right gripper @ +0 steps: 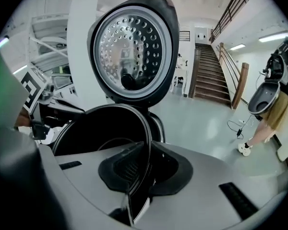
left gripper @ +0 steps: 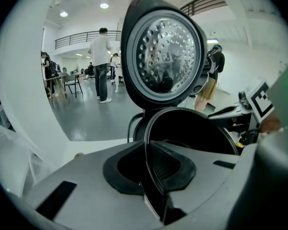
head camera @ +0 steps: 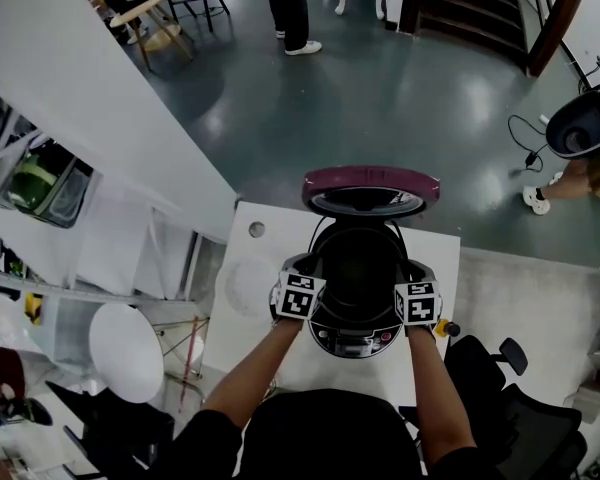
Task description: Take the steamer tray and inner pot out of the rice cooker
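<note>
Left hand-held gripper (left gripper: 152, 170): jaws pinched on the left rim of the black inner pot (left gripper: 197, 135) | right hand-held gripper (right gripper: 140, 169): jaws pinched on the pot's right rim | inner pot: inside the rice cooker (head camera: 355, 338), lid (head camera: 370, 183) standing open behind | rice cooker: on the white tabletop (head camera: 270, 253)

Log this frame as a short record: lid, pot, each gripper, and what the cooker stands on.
lid: lid swung fully open, its perforated inner plate facing the grippers
pot: black inner pot sitting in the rice cooker
left gripper: left gripper shut on the inner pot's rim, left side
right gripper: right gripper shut on the rim, right side
support: white table
task stage: pot gripped on both sides, not yet out
</note>
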`<state>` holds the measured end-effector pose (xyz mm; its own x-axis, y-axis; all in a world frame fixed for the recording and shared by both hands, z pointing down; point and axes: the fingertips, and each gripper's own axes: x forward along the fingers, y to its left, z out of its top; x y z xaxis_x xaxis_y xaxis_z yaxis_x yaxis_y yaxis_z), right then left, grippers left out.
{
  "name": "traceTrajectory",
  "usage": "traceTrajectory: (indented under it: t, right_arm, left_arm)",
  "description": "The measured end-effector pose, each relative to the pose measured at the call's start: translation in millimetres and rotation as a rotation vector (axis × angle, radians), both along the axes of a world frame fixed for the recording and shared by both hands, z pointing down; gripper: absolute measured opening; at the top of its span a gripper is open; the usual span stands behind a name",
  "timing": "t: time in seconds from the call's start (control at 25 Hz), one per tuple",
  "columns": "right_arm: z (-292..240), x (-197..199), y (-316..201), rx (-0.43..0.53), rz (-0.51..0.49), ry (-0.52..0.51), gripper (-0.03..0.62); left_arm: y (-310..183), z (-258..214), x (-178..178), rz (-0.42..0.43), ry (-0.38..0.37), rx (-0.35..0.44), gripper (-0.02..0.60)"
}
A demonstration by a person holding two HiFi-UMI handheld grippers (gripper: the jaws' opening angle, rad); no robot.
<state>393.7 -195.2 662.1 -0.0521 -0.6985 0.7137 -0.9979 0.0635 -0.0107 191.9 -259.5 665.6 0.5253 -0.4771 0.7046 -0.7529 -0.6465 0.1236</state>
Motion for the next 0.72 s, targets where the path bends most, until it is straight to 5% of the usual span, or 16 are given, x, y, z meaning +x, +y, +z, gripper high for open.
traceTrajectory:
  t: [0.72]
  right_arm:
    - [-53.8, 2.1, 5.5, 0.128, 0.058, -0.166, 0.023]
  left_arm:
    - [7.1, -53.5, -4.7, -0.059, 0.109, 0.049, 0.029]
